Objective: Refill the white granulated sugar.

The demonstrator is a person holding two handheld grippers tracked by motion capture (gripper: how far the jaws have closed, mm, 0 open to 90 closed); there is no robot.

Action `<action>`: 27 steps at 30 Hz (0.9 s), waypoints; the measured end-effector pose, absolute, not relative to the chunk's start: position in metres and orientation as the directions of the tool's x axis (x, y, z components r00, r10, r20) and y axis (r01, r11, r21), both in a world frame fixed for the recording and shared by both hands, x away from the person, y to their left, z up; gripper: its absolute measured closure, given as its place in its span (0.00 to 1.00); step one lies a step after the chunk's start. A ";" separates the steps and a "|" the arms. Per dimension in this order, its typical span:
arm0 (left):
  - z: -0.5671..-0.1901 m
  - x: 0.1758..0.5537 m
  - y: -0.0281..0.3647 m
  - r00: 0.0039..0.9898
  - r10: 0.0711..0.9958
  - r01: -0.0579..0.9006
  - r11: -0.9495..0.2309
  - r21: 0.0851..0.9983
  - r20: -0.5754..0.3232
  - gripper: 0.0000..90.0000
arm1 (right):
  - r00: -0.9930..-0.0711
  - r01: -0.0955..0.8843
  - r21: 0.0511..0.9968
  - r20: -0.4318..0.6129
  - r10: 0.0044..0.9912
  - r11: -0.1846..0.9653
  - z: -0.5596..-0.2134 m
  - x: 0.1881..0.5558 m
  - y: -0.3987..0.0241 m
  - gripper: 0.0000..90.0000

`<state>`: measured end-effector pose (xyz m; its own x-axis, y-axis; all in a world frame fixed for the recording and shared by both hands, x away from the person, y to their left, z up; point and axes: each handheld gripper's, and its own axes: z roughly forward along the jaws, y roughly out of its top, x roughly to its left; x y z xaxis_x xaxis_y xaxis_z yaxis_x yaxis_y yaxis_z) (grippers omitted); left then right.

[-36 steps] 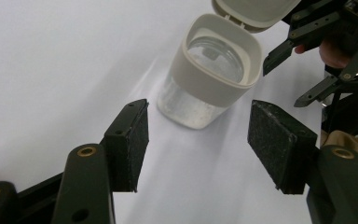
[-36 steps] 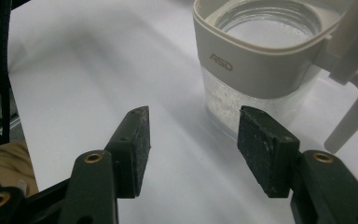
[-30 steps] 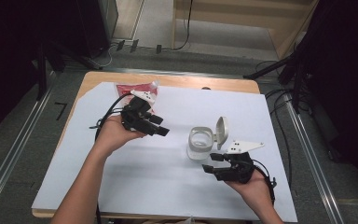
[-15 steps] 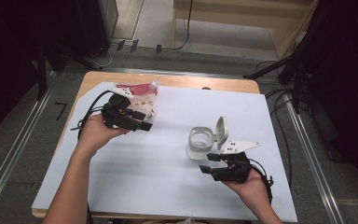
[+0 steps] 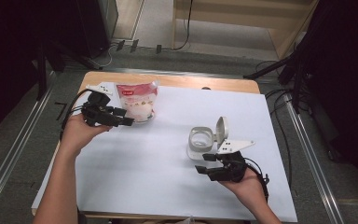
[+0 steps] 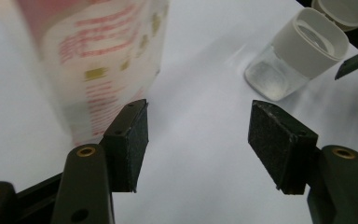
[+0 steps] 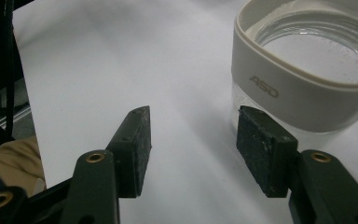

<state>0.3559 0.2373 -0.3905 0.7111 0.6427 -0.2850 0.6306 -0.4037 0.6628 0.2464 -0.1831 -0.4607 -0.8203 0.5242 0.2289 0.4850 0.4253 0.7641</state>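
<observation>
A: Checking the left gripper (image 5: 121, 122): fingers apart, nothing between them. The pouch (image 5: 137, 101) stands upright at the far-left of the surface (image 5: 168, 186), just off the left pad (image 6: 133, 140), outside the gap.

B: And the right gripper (image 5: 207, 164)?

A: Open, empty, beside the open jar (image 5: 200, 142). Left hand is nearer the pouch.

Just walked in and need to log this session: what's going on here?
A person at a white-covered table holds a gripper in each hand. The left gripper, jaws open, is beside a red and white pouch. The right gripper, also open and holding nothing, sits next to a clear jar with its lid flipped up.
</observation>
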 end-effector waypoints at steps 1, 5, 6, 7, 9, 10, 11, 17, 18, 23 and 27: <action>-0.391 0.356 0.237 0.711 0.643 0.631 -0.404 0.663 -0.285 0.43 | -0.820 0.485 0.764 0.229 0.524 0.425 -0.461 0.246 -0.183 0.50; -0.391 0.359 0.249 0.691 0.673 0.637 -0.395 0.662 -0.264 0.41 | -0.822 0.486 0.759 0.229 0.522 0.433 -0.461 0.246 -0.181 0.50; -0.390 0.359 0.253 0.688 0.676 0.635 -0.387 0.668 -0.263 0.41 | -0.822 0.486 0.758 0.228 0.521 0.434 -0.462 0.246 -0.180 0.50; -0.390 0.360 0.254 0.689 0.675 0.635 -0.385 0.670 -0.264 0.41 | -0.821 0.487 0.758 0.229 0.523 0.434 -0.462 0.246 -0.180 0.50; -0.388 0.362 0.260 0.676 0.688 0.637 -0.364 0.680 -0.264 0.40 | -0.820 0.491 0.755 0.232 0.523 0.434 -0.463 0.246 -0.180 0.50; -0.387 0.364 0.261 0.673 0.693 0.636 -0.363 0.681 -0.260 0.40 | -0.820 0.491 0.755 0.232 0.523 0.434 -0.463 0.245 -0.180 0.50; -0.386 0.367 0.264 0.669 0.698 0.634 -0.358 0.685 -0.254 0.40 | -0.821 0.490 0.754 0.231 0.523 0.436 -0.463 0.245 -0.180 0.50; -0.387 0.378 0.264 0.659 0.709 0.630 -0.339 0.699 -0.250 0.36 | -0.812 0.499 0.751 0.232 0.535 0.432 -0.464 0.242 -0.183 0.50; -0.386 0.380 0.262 0.660 0.712 0.624 -0.341 0.703 -0.241 0.36 | -0.812 0.499 0.751 0.232 0.535 0.432 -0.464 0.242 -0.183 0.50; -0.387 0.391 0.248 0.679 0.698 0.603 -0.355 0.715 -0.226 0.36 | -0.801 0.511 0.748 0.235 0.551 0.423 -0.466 0.241 -0.186 0.50; -0.388 0.397 0.239 0.692 0.692 0.582 -0.371 0.723 -0.202 0.38 | -0.800 0.512 0.747 0.235 0.552 0.425 -0.467 0.240 -0.186 0.50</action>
<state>0.3971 0.2393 -0.3880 0.6925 0.6925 -0.2024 0.5824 -0.3711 0.7232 0.2396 -0.1862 -0.4674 -0.8001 0.5521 0.2347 0.5120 0.4246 0.7467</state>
